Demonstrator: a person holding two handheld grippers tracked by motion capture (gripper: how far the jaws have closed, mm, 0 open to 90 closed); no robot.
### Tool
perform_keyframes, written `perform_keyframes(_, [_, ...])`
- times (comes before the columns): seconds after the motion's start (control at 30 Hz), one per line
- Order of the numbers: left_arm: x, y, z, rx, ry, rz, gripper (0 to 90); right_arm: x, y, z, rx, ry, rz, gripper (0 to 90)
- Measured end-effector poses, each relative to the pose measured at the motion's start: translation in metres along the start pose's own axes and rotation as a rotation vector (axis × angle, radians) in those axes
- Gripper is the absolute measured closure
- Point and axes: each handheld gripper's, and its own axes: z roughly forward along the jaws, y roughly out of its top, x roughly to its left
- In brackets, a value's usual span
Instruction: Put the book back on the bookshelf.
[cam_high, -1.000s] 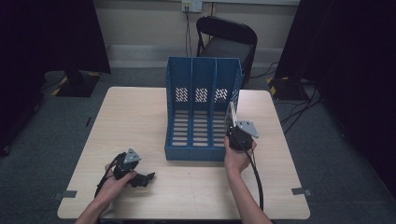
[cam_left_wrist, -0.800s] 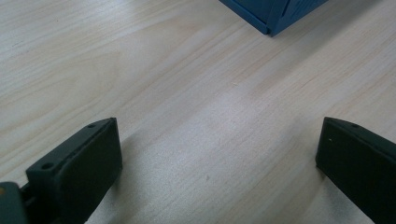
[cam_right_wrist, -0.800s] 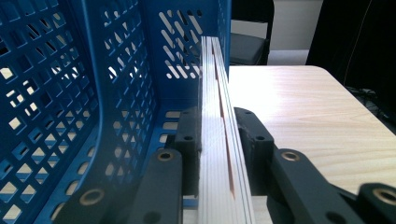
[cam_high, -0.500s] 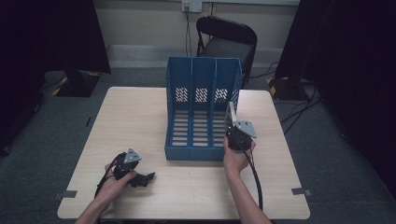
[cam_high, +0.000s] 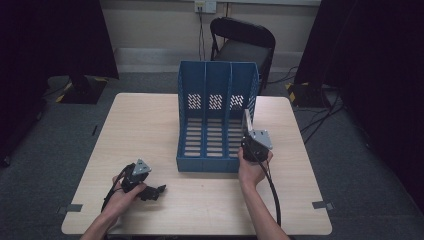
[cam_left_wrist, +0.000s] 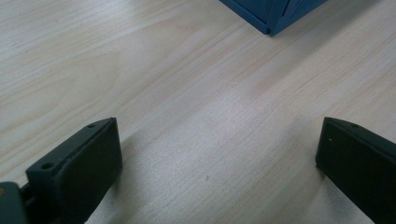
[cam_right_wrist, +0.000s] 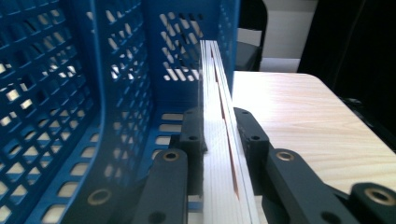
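A blue three-slot file rack (cam_high: 216, 125) stands open-topped in the middle of the wooden table (cam_high: 140, 125). My right gripper (cam_high: 248, 133) is at the rack's right wall, shut on a thin white sheaf of pages (cam_high: 246, 121) held upright on edge. In the right gripper view the sheaf (cam_right_wrist: 218, 140) runs straight between my right gripper's (cam_right_wrist: 219, 119) black jaws, in line with the rack's right wall (cam_right_wrist: 229, 42); whether it is inside the slot I cannot tell. My left gripper (cam_high: 156, 192) rests low at the table's front left, open, with bare wood between the jaws of the left gripper (cam_left_wrist: 217, 140).
A black chair (cam_high: 242, 42) stands behind the table's far edge. Dark curtains and floor cables flank the table. A corner of the rack (cam_left_wrist: 275, 14) shows ahead of the left gripper. Bare tabletop lies to the left of the rack and along the front edge.
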Motion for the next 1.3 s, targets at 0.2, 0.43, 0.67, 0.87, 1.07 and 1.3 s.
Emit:
perform_keyframes(0.2, [0.0,0.0,0.0,0.0,0.0,0.0,0.0,-0.005,0.001,0.002,0.013,0.04,0.029,67.9])
perform_keyframes(0.43, [0.0,0.0,0.0,0.0,0.0,0.0,0.0,-0.008,0.001,0.004,0.04,0.078,0.061,56.4])
perform_keyframes(0.67, [0.0,0.0,0.0,0.0,0.0,0.0,0.0,-0.01,0.002,0.004,0.035,0.105,0.062,48.2])
perform_keyframes(0.87, [0.0,0.0,0.0,0.0,0.0,0.0,0.0,-0.015,0.004,0.004,0.037,0.146,0.079,42.6])
perform_keyframes(1.07, [0.0,0.0,0.0,0.0,0.0,0.0,0.0,-0.023,0.007,0.002,0.034,0.204,0.096,36.1])
perform_keyframes(1.3, [0.0,0.0,0.0,0.002,0.001,0.004,0.0,-0.031,0.01,0.0,0.054,0.283,0.086,27.8])
